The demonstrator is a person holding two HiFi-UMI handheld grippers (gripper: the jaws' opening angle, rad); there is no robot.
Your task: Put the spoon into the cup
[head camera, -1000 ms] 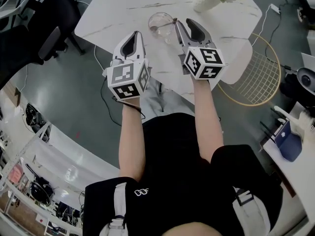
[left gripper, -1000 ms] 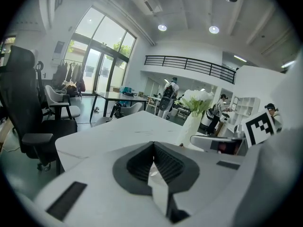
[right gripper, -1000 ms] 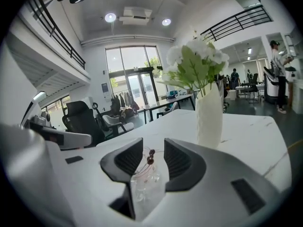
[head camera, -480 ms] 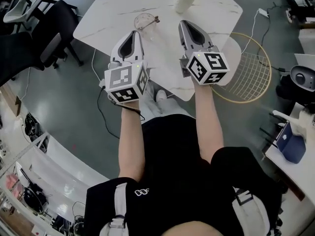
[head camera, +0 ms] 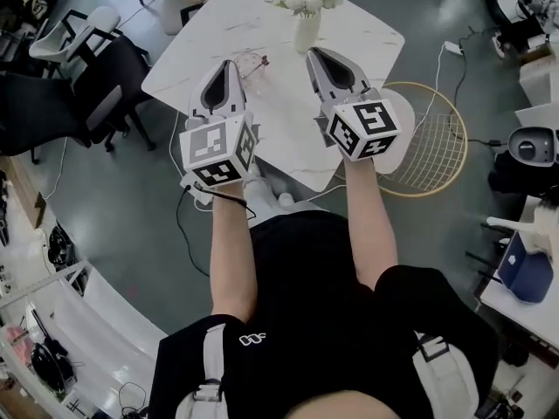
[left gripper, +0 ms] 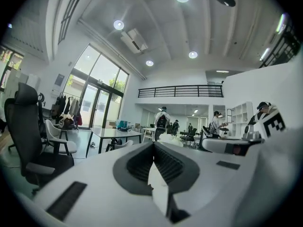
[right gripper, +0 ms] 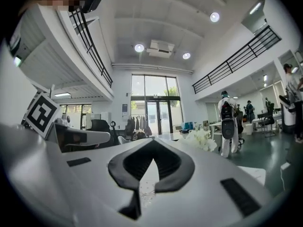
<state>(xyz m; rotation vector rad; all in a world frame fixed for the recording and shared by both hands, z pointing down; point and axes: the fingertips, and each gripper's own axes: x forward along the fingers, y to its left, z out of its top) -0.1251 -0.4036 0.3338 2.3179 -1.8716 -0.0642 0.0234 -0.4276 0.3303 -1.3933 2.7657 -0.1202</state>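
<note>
A black office chair (head camera: 96,94) stands off the left edge of the white marble-patterned table (head camera: 284,129). The person's left gripper (head camera: 229,65), white with dark padded jaws, is held level above the left part of the table. Its jaws are pressed together with nothing between them. Just right of its tips, toward the table's left edge, stands the clear glass cup (head camera: 248,68), partly hidden by that gripper. The small spoon (head camera: 262,59) sits in the cup, and its handle end pokes over the rim to the right. Farther back on the table stands a white vase of white flowers (head camera: 306,26). The right gripper (head camera: 313,54) hovers level over the middle of the table, well apart from the cup, and its jaws are likewise closed tight and empty. Off the table's right edge lies a round gold wire frame (head camera: 441,142).
</note>
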